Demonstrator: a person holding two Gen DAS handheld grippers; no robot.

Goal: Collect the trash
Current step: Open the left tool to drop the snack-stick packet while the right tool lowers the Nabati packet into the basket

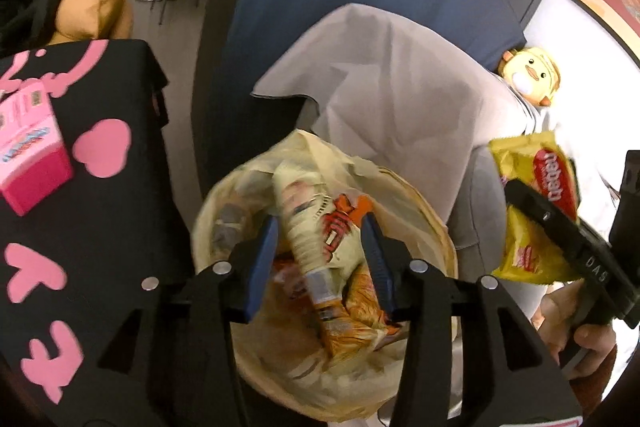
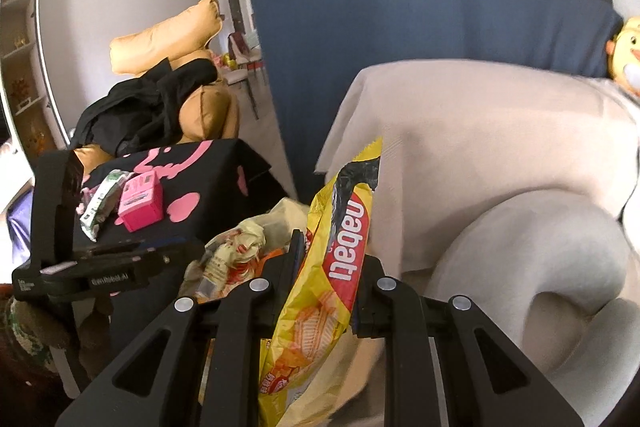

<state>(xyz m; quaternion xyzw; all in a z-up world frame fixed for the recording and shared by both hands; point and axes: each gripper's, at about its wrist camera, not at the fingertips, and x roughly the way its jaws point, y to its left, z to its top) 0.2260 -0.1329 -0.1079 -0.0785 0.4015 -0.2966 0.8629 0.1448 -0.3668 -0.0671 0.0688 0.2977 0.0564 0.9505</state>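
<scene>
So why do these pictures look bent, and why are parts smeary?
Both views come through fisheye lenses, so the edges curve and the corners go black. In the left wrist view the wrapper over the bin is motion-smeared. In the right wrist view the yellow packet reads sharply, while the sofa looks soft.

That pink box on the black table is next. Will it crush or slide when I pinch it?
The pink box looks like thin printed card, so it is probably light and may dent under a hard pinch. It lies flat on the black table, so rolling seems unlikely; sliding looks possible. A green wrapper lies right beside it.
</scene>
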